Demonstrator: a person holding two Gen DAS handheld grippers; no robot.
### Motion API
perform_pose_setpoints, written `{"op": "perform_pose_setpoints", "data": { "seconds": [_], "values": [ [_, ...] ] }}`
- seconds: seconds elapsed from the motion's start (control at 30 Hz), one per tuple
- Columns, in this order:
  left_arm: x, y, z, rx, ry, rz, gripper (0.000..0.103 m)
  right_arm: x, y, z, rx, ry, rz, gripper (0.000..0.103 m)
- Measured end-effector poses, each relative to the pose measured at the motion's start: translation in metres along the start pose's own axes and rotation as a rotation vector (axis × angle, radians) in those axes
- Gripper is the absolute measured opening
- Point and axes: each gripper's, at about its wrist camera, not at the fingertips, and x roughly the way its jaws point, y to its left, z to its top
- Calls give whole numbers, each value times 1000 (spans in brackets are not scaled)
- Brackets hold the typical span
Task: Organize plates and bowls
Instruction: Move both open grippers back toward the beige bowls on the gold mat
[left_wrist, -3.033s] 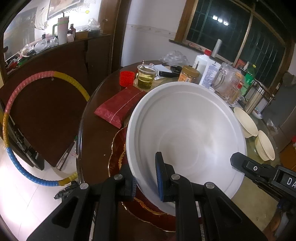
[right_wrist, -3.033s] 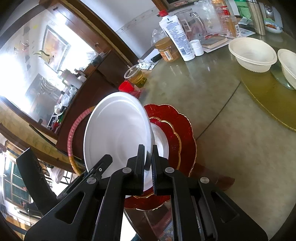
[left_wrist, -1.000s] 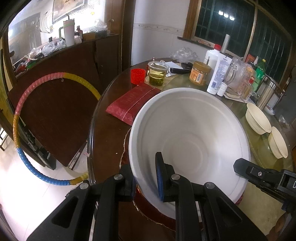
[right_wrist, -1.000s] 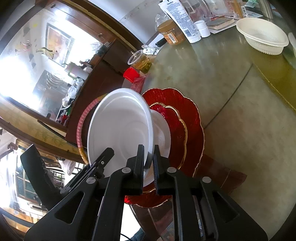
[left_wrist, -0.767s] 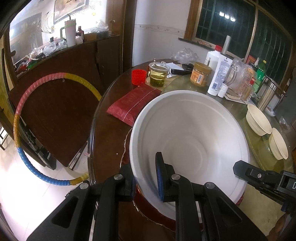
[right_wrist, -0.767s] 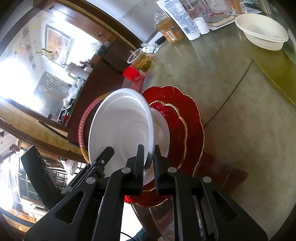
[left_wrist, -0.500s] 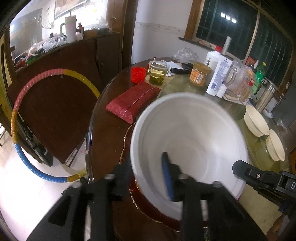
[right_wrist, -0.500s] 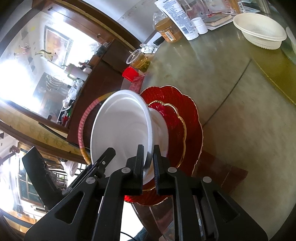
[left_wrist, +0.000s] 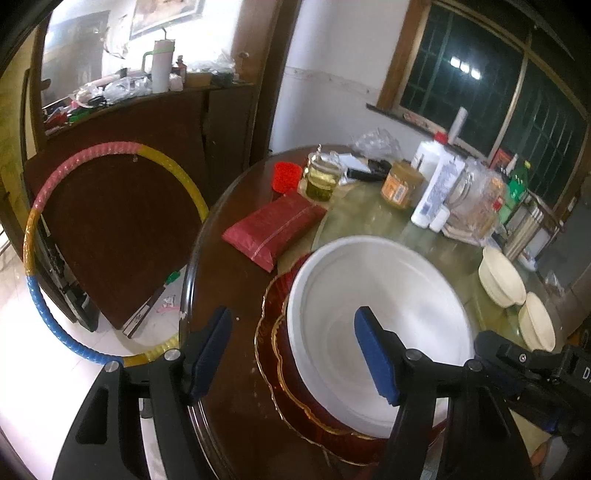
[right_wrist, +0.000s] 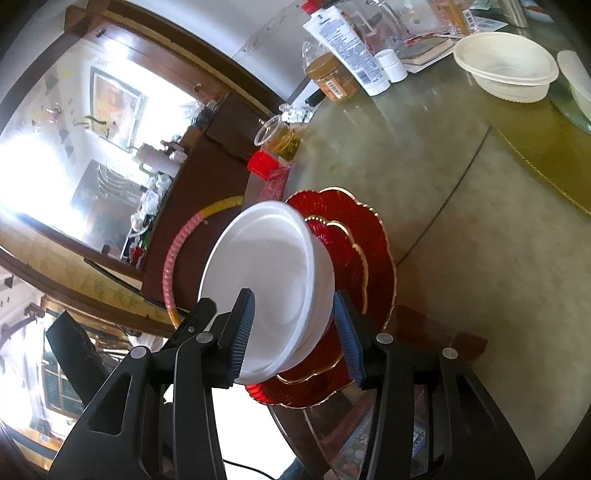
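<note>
White bowl (left_wrist: 376, 314) sits on our stacked red plates (right_wrist: 369, 251); our left gripper (left_wrist: 295, 354) and right gripper (right_wrist: 295, 332) have just been opening, fingers apart around its rim

One large white bowl (left_wrist: 380, 317), two red gold-rimmed plates (right_wrist: 373, 236), two cream bowls (left_wrist: 500, 275), one red packet (left_wrist: 275, 229), one red cup (left_wrist: 286, 177), two grippers (left_wrist: 291, 354).
</note>
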Motion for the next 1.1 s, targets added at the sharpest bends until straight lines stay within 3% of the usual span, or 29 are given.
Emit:
{"op": "perform_pose_setpoints", "data": {
  "seconds": [0.23,0.43,0.5,0.57,0.7,0.87,1.1],
  "values": [
    [-26,-16,9,-21,-123,-66,79,-31,-19,8,57,-82,24,44],
    [-32,-70,10,91,-116,-155,81,-67,-50,17,122,-156,3,45],
    [-31,-94,7,140,-97,-190,81,-80,-64,21,150,-183,-12,63],
    [-28,-118,5,183,-73,-221,81,-96,-80,24,188,-229,-25,71],
    [-13,-158,2,236,5,-277,82,-120,-110,30,253,-275,-41,71],
    [20,-200,1,206,123,-315,82,-147,-155,35,356,-346,-22,71],
    [76,-246,1,119,250,-266,82,-163,-202,32,463,-443,73,71]
  ]
}}
